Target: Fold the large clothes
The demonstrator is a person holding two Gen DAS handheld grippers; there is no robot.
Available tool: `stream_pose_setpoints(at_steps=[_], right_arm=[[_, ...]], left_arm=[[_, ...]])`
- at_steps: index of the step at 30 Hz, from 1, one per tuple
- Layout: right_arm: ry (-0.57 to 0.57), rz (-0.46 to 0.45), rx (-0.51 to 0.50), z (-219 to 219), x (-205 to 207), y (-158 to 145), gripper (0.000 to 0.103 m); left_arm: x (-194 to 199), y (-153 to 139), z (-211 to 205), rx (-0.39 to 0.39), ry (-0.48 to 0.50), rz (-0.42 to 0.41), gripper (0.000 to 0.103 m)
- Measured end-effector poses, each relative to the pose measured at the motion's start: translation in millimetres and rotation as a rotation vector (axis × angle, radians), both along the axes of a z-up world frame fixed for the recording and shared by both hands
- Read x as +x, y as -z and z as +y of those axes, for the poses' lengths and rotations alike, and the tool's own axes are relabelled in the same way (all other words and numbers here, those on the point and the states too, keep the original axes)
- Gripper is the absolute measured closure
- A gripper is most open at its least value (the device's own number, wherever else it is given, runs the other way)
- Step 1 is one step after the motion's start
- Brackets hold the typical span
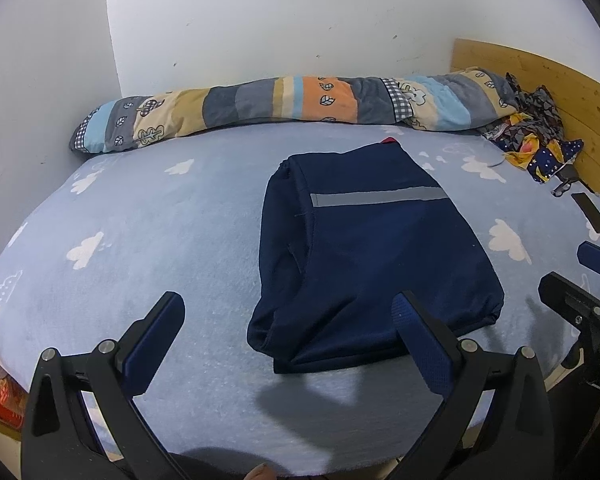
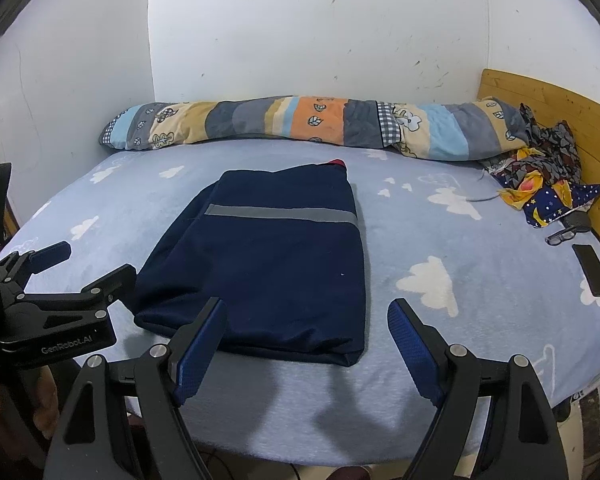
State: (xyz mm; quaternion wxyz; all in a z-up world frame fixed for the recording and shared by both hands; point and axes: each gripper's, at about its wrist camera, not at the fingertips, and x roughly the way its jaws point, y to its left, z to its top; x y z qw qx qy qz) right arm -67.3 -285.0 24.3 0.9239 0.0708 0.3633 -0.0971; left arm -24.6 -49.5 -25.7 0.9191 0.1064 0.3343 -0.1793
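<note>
A navy garment (image 1: pixel 372 260) with a grey reflective stripe lies folded into a rectangle in the middle of the bed (image 1: pixel 140 216); a bit of red shows at its far edge. My left gripper (image 1: pixel 288 304) hovers open over the garment's near left corner, nothing between its fingers. In the right wrist view the same garment (image 2: pixel 268 264) sits just ahead of my right gripper (image 2: pixel 308 306), which is open and empty above the near edge. Each gripper shows in the other's view: the right gripper (image 1: pixel 566 270) at the right edge, the left gripper (image 2: pixel 96 260) at the left, a hand beneath it.
The light blue cloud-print sheet (image 2: pixel 440 248) covers the bed. A rolled patchwork quilt (image 2: pixel 300 124) lies along the white wall. At the right stand a wooden headboard (image 2: pixel 580 120), a heap of patterned cloth (image 2: pixel 548 184), glasses (image 2: pixel 562 237) and a dark phone (image 2: pixel 592 270).
</note>
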Motion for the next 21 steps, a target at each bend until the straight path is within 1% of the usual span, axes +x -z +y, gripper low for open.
stream_pose_setpoints(at_steps=[7,15,21], right_arm=[[-0.001,0.000,-0.002,0.8,-0.1,0.0,0.018],[0.000,-0.002,0.001,0.5,-0.1,0.7,0.018],[0.000,-0.002,-0.001,-0.3,-0.2,0.7,0.018]], left_arm=[[7.4,3.1,-0.2,0.023,-0.022,0.049,0.000],[5.3,1.1,1.7,0.004,-0.015,0.050,0.000],[7.6,-0.7,1.4,0.027,-0.034,0.060,0.000]])
